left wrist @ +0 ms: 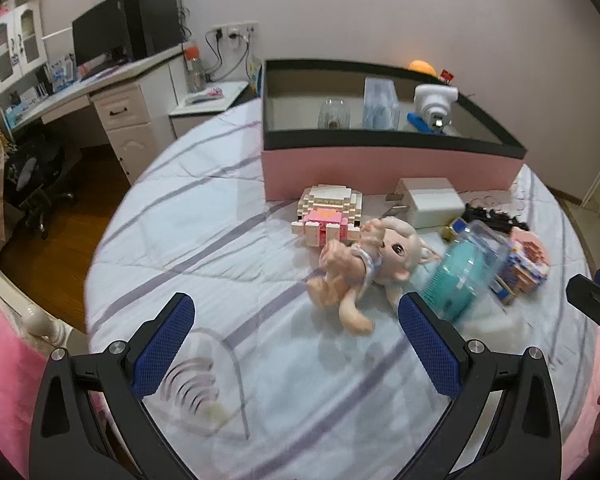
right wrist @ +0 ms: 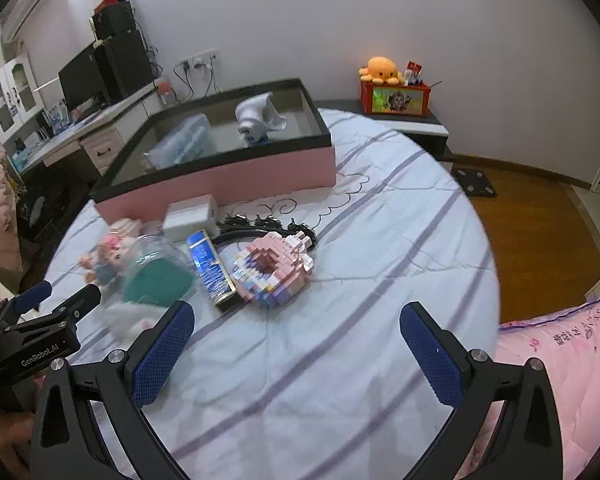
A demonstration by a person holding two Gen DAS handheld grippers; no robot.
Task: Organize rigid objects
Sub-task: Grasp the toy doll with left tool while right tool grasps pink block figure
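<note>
Both grippers, left gripper (left wrist: 296, 330) and right gripper (right wrist: 296, 338), are being held low over the bed (right wrist: 340, 360), jaws spread wide and gripping nothing. The doll (left wrist: 364, 268) is lying beside the pink box (left wrist: 380, 168) (orange octopus plush (right wrist: 381, 69) clearly shown only in the right view).

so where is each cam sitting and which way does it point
Left wrist: rides the left gripper over the bed's near edge, facing the pink box, doll and desk; its own open fingers show, with the right gripper at the right edge.
Right wrist: rides the right gripper, further right, facing the box and block donut; own open fingers, left gripper at left.
Shared: box, doll, white charger, desk.
</note>
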